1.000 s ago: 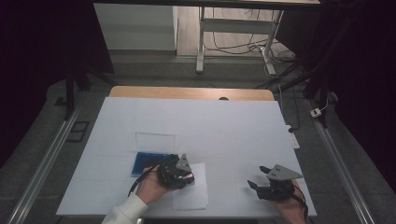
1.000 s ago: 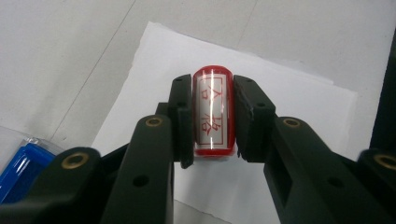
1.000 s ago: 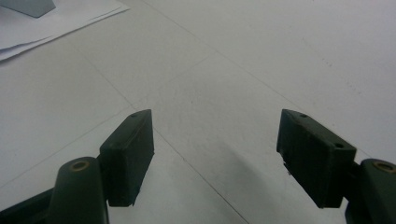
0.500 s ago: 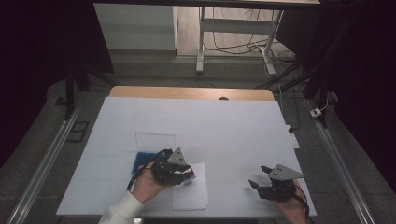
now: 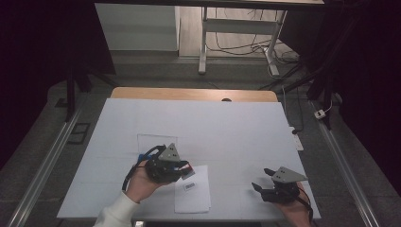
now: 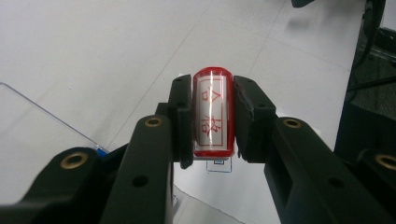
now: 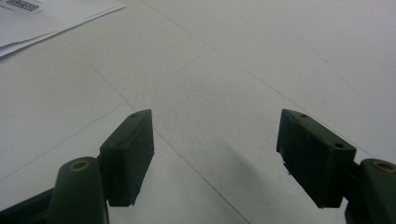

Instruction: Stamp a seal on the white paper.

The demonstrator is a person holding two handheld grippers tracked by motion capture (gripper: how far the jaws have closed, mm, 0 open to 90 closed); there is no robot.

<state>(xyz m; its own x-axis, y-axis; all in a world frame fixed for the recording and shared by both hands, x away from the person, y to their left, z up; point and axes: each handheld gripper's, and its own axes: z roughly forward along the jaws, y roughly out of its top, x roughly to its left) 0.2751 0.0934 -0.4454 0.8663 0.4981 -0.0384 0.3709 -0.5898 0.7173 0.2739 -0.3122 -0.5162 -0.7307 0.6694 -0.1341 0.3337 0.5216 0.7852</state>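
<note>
Stamp pinched upright between left gripper jaws, we hold it off the table over the paper sheet, at 7 o'clock on the table. Clear tray sits at 11 o'clock from it. Right gripper at 5 o'clock, jaws spread, nothing between them

Dark room; white table, grey floor, metal frame behind.

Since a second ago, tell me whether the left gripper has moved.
Yes. In the high view the left gripper, shut on a red stamp, has shifted up-frame from over the paper sheet's left edge toward the clear tray.
</note>
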